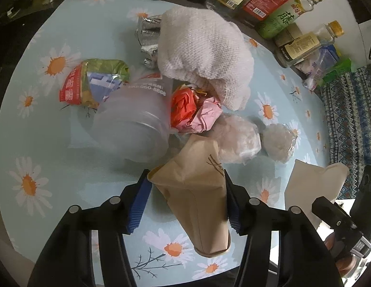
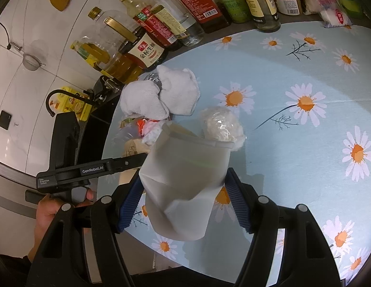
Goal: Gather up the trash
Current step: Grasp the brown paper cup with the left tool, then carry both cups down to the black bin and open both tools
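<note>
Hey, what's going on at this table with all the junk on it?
A person is clearing trash off a daisy-print table with two handheld grippers. The left gripper is clamped on a crumpled brown paper cup; the right gripper is clamped on a squashed translucent plastic cup. A white towel, crumpled wrappers and plastic wads remain in a pile.

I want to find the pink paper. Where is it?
In the left wrist view, the crumpled pink paper ball sits mid-table, touching the crumpled orange-red paper ball on its left, just below the white woven cloth.
</note>
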Action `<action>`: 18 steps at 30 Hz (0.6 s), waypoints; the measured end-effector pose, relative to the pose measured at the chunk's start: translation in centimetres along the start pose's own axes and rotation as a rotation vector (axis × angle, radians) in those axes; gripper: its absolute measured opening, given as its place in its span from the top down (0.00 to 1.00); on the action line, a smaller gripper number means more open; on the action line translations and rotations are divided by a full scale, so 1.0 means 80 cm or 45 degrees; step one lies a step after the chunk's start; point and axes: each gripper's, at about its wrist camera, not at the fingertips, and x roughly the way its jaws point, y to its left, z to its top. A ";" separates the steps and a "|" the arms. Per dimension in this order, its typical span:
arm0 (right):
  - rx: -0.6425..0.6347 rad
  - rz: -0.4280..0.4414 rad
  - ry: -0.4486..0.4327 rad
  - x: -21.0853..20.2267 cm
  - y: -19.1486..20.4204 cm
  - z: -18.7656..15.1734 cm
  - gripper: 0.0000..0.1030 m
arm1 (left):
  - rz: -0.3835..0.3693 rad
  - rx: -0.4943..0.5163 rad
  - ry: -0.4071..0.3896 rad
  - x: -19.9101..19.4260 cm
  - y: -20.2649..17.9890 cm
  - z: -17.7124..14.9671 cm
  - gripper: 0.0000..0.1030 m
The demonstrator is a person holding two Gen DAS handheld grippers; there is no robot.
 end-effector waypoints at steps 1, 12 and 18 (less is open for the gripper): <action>-0.002 0.000 0.000 0.000 0.002 -0.001 0.34 | -0.008 -0.002 -0.003 -0.002 0.001 -0.003 0.47; -0.038 -0.027 0.038 0.014 0.030 -0.027 0.34 | -0.068 -0.018 -0.066 -0.037 0.031 -0.042 0.47; -0.080 -0.028 0.079 0.028 0.060 -0.050 0.34 | -0.102 -0.030 -0.097 -0.057 0.049 -0.074 0.47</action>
